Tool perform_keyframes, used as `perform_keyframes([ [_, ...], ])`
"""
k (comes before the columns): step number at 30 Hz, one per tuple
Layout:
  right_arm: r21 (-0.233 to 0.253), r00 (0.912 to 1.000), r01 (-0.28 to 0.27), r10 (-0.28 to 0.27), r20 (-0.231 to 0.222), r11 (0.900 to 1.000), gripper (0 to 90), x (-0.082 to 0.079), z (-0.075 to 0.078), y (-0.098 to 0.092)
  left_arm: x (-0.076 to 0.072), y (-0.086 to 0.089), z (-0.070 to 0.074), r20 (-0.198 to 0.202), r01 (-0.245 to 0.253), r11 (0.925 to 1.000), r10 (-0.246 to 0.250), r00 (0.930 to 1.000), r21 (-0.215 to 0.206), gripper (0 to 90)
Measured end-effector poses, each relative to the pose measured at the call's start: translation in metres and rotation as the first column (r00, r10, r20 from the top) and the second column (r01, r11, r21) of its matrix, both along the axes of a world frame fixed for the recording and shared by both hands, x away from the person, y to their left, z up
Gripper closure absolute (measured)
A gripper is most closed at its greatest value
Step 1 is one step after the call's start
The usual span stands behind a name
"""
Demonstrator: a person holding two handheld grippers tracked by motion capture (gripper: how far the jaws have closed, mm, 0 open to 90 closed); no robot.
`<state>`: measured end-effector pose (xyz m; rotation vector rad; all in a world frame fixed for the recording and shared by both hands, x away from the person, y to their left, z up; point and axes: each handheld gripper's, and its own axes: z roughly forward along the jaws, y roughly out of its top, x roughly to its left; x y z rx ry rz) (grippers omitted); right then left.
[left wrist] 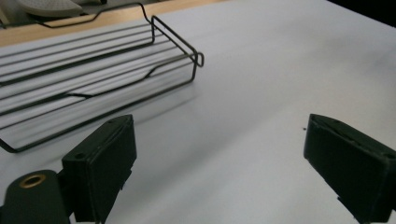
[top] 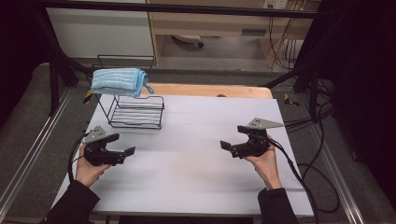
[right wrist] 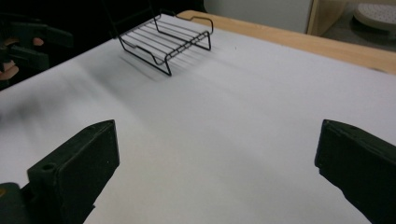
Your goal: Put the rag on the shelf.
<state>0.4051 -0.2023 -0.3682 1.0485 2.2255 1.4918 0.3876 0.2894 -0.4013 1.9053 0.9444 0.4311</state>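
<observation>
High view first: I see the white table (top: 187, 158) across the middle of the frame, with a strip of bare wood along its far edge. At the upper left of the frame stands a black wire rack (top: 135, 112) with two tiers. A folded blue towel (top: 118, 82) lies on its upper tier; the lower tier is bare wire. At the lower left, a hand holds my left gripper (top: 122, 154) just above the table, near the rack and pointing toward the centre, jaws spread wide with nothing between them. At the lower right, another hand holds my right gripper (top: 228, 149), well apart from the rack, pointing back toward the left one, jaws likewise wide and holding nothing. I can read no writing, label or brand on any of these.
</observation>
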Motion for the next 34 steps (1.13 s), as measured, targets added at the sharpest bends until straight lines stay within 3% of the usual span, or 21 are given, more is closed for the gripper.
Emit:
perform_keyframes([
  [8,-0.012,0.9991,0.023,-0.023,-0.036,1.0,0.5,-0.011,-0.031,-0.027,-0.003,-0.002,-0.02,-0.028,0.018,0.9989,-0.017,0.9995,0.042,9.7],
  [20,-0.008,0.9966,0.054,-0.054,-0.062,0.999,0.4,-0.026,-0.064,-0.063,-0.003,-0.006,-0.032,-0.064,0.04,0.9965,-0.035,0.9973,0.073,10.8],
  [24,-0.03,0.9962,0.052,-0.054,-0.068,0.998,0.5,-0.03,-0.07,-0.068,-0.004,-0.007,-0.033,-0.06,0.052,0.9956,-0.047,0.9971,0.079,10.8],
  [34,-0.026,0.9952,0.065,-0.067,-0.072,0.998,0.5,-0.038,-0.075,-0.076,-0.007,-0.005,-0.036,-0.063,0.051,0.9958,-0.046,0.9969,0.075,10.8],
])
